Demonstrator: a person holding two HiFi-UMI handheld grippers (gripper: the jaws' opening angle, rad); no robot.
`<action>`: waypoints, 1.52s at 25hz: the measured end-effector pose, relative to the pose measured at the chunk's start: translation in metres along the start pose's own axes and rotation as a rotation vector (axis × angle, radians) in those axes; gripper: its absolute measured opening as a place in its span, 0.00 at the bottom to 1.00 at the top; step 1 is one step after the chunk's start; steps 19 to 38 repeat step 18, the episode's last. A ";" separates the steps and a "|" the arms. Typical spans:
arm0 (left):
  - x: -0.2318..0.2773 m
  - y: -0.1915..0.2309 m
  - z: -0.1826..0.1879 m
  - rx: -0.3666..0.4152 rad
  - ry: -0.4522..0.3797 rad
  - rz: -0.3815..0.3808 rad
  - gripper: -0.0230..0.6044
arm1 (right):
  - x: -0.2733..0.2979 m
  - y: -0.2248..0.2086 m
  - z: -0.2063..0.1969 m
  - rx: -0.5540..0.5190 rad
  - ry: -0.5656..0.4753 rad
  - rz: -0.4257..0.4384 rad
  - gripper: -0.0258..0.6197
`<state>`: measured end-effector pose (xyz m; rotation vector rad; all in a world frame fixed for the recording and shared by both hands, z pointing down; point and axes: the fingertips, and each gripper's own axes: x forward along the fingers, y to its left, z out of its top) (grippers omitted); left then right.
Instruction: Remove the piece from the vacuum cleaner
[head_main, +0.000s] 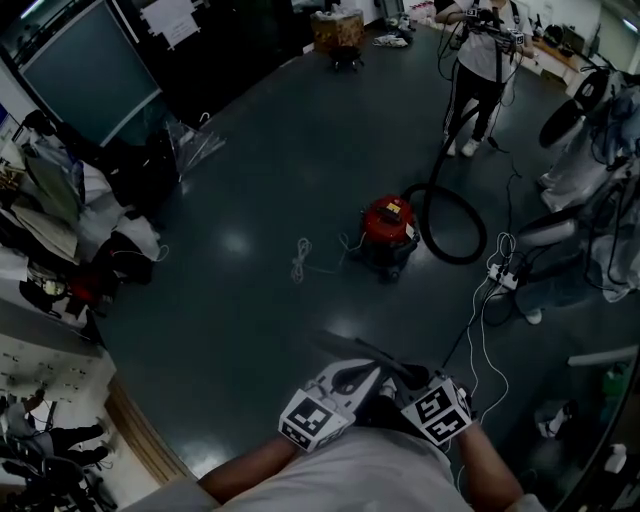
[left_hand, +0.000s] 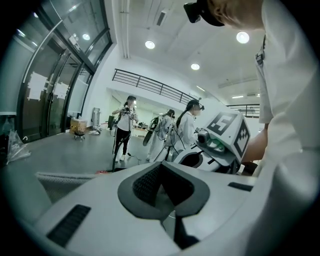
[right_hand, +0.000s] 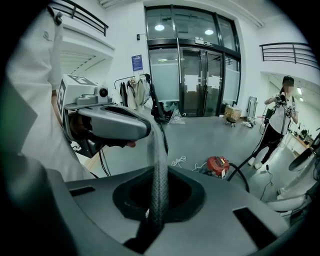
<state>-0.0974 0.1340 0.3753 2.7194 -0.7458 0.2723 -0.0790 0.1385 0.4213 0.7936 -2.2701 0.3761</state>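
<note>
The left gripper's (left_hand: 162, 186) own body hides almost all of the red vacuum cleaner (head_main: 388, 228) in its view, and the piece is too small to pick out. Jaws of this and the right gripper (right_hand: 156, 145) are together, near the person. The vacuum cleaner stands well apart, farther out.

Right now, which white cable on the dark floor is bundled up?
The white cord left of the red vacuum cleaner; the other white cable trails loose from the white power strip at right.

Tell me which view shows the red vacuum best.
Head view: the whole red vacuum and its hose loop from above. Right gripper view shows it small and distant. Left gripper view hardly at all.
</note>
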 end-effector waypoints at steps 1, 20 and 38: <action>0.000 0.000 0.000 0.004 -0.004 0.000 0.04 | 0.000 0.000 0.000 -0.007 -0.004 -0.001 0.08; 0.016 -0.003 0.007 0.049 0.004 0.012 0.04 | -0.006 -0.026 0.000 -0.071 -0.002 -0.022 0.08; 0.016 -0.003 0.007 0.049 0.004 0.012 0.04 | -0.006 -0.026 0.000 -0.071 -0.002 -0.022 0.08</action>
